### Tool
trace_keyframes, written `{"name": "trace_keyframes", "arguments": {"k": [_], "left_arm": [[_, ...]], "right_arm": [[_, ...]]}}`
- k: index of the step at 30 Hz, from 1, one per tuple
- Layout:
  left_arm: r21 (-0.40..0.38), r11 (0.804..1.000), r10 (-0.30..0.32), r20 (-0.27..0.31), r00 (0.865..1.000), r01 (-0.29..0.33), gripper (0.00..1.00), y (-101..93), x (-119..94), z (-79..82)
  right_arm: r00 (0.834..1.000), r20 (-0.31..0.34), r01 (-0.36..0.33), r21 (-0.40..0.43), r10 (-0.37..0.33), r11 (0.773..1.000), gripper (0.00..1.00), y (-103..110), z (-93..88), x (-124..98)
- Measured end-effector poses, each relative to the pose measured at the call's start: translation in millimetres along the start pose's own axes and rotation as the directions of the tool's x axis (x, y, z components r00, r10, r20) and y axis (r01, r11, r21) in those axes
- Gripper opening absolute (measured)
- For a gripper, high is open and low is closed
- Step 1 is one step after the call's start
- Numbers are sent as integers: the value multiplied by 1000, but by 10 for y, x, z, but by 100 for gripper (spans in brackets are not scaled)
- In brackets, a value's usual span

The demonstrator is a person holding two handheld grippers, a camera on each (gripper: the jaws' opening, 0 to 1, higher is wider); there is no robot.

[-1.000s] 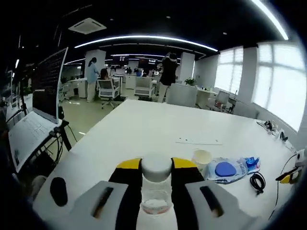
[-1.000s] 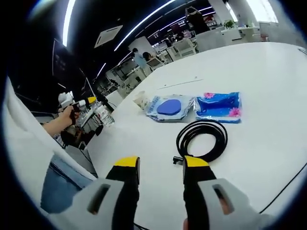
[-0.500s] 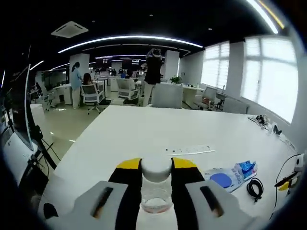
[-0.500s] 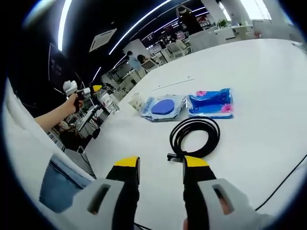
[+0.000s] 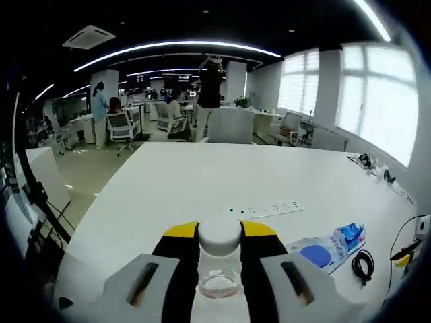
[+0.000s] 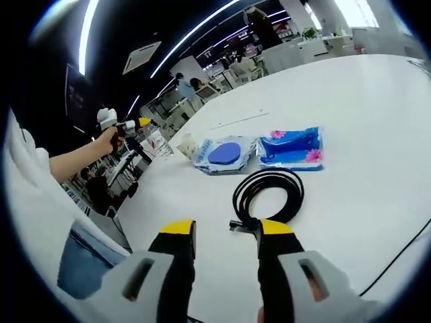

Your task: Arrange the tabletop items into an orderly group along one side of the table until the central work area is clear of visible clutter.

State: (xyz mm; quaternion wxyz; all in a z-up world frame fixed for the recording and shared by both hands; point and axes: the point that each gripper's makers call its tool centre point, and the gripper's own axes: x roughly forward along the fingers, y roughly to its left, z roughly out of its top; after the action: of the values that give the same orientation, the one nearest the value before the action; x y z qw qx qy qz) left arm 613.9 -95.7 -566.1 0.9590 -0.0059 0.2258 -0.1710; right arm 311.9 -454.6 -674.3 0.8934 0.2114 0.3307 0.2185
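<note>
In the left gripper view my left gripper (image 5: 219, 232) is shut on a clear bottle (image 5: 219, 269) with a white cap, held above the white table (image 5: 202, 182). In the right gripper view that bottle (image 6: 156, 142) shows at far left, raised in the left gripper (image 6: 132, 124) by a person's hand. My right gripper (image 6: 220, 230) is open, just short of a coiled black cable (image 6: 267, 194). Beyond the coil lie a clear pouch with a blue pad (image 6: 225, 154), a blue tissue pack (image 6: 291, 148) and a small paper cup (image 6: 186, 144).
A white power strip (image 5: 264, 208) lies on the table's middle. The pouch (image 5: 322, 250), tissue pack (image 5: 349, 234) and cable (image 5: 362, 264) sit at the right in the left gripper view. A thin black cord (image 6: 397, 252) runs along the near right. Office chairs and people stand beyond the table.
The left gripper has lifted the bottle higher and farther from the cup; its view swung away from the laptop at left. The right gripper has edged closer to the coiled cable.
</note>
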Motion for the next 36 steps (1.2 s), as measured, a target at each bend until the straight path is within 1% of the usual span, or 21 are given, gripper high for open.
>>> {"name": "trace_keyframes", "arguments": {"k": [7, 15, 23, 28, 29, 30, 36], "left_arm": [[5, 1000, -9, -35, 999, 9, 20, -38, 162, -133], [2, 1000, -5, -57, 998, 6, 20, -57, 285, -215], [3, 1000, -4, -65, 998, 4, 21, -120, 325, -276], [18, 1000, -4, -80, 997, 6, 21, -170, 346, -333], [14, 1000, -2, -70, 998, 3, 21, -176, 344, -317], [14, 1000, 2, -78, 997, -1, 21, -174, 343, -327], [10, 1000, 3, -58, 998, -2, 21, -194, 328, -319]], "right_arm": [[1000, 7, 20, 11, -20, 1000, 35, -62, 7, -23], [999, 4, 38, 26, -38, 999, 35, -107, -24, -42], [999, -1, 41, 31, -41, 999, 35, -122, -34, -39], [999, 3, 42, 33, -42, 999, 35, -138, -23, -34], [999, 3, 42, 34, -42, 999, 35, -140, -24, -34], [999, 3, 42, 34, -42, 999, 35, -141, -26, -34], [999, 0, 42, 37, -42, 998, 35, -145, -58, -32]]}}
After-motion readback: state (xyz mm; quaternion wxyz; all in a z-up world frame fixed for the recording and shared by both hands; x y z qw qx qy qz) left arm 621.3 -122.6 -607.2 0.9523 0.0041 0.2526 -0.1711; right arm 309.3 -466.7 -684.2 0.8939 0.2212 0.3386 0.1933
